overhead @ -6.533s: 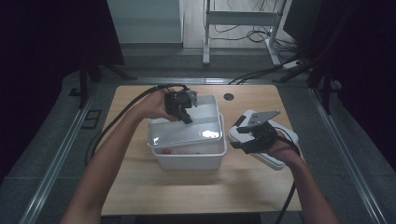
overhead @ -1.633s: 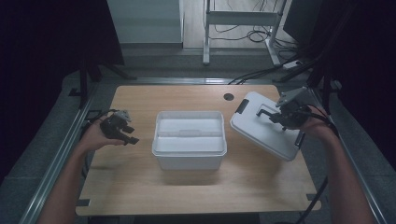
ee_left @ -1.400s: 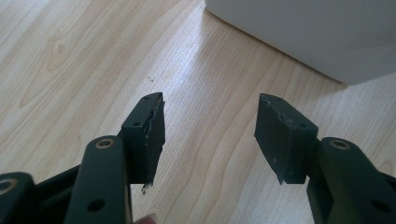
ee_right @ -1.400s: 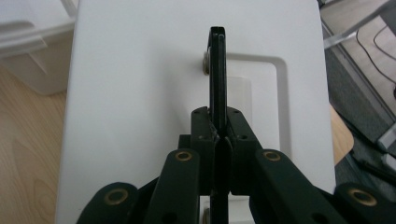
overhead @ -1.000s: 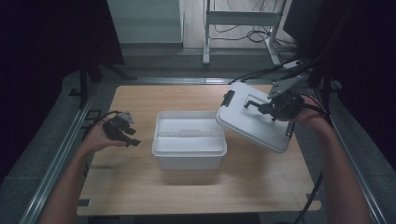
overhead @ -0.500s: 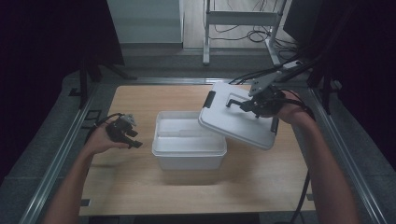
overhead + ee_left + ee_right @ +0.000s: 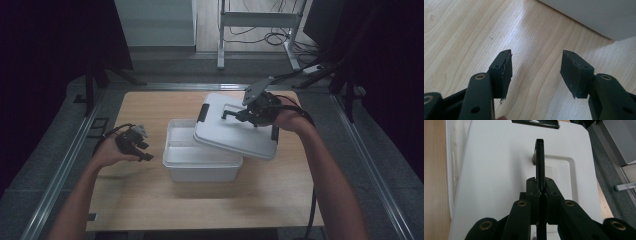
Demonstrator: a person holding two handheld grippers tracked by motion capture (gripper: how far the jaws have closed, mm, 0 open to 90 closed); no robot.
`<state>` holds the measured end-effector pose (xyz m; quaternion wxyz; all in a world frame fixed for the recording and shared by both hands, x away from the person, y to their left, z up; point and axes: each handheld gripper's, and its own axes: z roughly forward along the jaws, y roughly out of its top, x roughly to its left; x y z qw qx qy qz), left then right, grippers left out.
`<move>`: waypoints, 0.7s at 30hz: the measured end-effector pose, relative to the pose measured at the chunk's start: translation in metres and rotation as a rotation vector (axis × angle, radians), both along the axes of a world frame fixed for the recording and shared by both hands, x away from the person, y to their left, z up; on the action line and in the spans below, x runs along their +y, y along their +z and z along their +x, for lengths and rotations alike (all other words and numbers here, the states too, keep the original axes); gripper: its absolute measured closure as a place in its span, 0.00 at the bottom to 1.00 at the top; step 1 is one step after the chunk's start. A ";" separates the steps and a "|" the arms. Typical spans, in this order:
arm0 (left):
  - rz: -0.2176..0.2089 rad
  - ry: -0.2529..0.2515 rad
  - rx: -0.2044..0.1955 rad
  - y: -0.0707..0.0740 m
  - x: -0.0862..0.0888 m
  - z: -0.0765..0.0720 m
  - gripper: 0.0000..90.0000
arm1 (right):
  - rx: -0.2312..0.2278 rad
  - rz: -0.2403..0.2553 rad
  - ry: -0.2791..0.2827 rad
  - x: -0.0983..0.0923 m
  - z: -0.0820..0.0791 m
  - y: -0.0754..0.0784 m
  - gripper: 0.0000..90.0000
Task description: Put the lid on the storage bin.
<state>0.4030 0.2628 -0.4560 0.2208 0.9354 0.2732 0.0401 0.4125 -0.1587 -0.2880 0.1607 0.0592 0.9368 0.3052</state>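
- white rectangular plastic lid (image 7: 235, 131) with black end latches hangs tilted over the right and far part of the white rectangular plastic bin (image 7: 200, 161); its near-left edge is low over the bin's opening, its far-right side higher, so it is not yet square on the rim.
- right gripper (image 7: 239, 115) is clamped on the lid's thin black top handle (image 7: 540, 157); in the right gripper view the jaws are pressed together on that bar, with the white lid surface spreading out below and beyond them.
- the relation the coming move turns on: the bin lies to the left of and nearer than the lid's centre, and the lid's long axis is skewed against the bin's, which runs left to right across the light wooden counter (image 7: 150, 195). by my reading the lid needs to travel on leftward and toward the person, turn to line up, then level out.
- left gripper (image 7: 140, 150) is held just above the counter left of the bin, jaws apart with nothing between them; the left gripper view has bare wood under them and the bin's white wall (image 7: 599, 17) just ahead.
- the left hand (image 7: 112, 154) is the nearer one to the bin, and looks free to steady it.
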 end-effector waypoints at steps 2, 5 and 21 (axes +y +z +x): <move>-0.001 -0.001 0.001 -0.001 0.000 0.000 0.48 | 0.003 -0.003 0.015 0.005 0.001 -0.001 0.93; 0.000 0.001 0.006 -0.002 -0.001 0.000 0.48 | 0.009 -0.010 0.033 0.014 0.000 -0.003 0.93; 0.008 -0.011 0.010 -0.005 -0.001 -0.001 0.48 | 0.023 -0.012 0.108 0.051 -0.001 -0.006 0.93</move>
